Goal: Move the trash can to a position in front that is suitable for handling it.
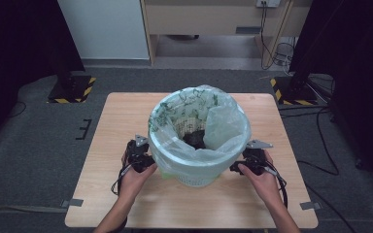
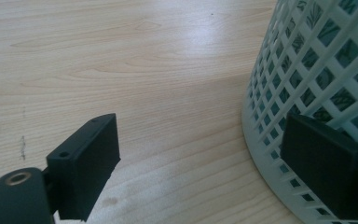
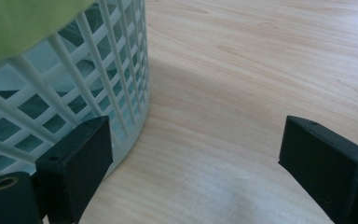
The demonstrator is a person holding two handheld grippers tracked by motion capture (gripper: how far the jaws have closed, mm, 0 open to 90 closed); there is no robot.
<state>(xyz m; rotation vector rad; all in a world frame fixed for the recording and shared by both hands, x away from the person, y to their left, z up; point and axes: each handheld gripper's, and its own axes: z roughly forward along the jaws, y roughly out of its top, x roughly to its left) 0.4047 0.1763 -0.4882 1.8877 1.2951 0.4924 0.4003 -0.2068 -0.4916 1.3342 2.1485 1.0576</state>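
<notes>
Here: one basket [image 1: 194, 170], one bag liner [image 1: 223, 126]; left tongs [image 2: 200, 163], right tongs [image 3: 193, 163] both wide.

White lattice basket [image 1: 194, 177] – pale green bag [image 1: 223, 127] printed with dark green leaves; light woodgrain table [image 1: 121, 116]; black grippers – grey floor [image 1: 34, 131]

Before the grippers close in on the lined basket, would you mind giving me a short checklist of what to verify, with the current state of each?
1. Left gripper open: ok, jaws wide apart.
2. Right gripper open: ok, jaws wide apart.
3. Grippers on opposite sides of the basket: ok, one flanks each side near its base.
4. Basket upright on the table: ok.
5. Bag liner folded over the rim all round: cannot tell; the far edge looks loose and bunched.
6. Dark thing in the bag's bottom identified: cannot tell.
</notes>
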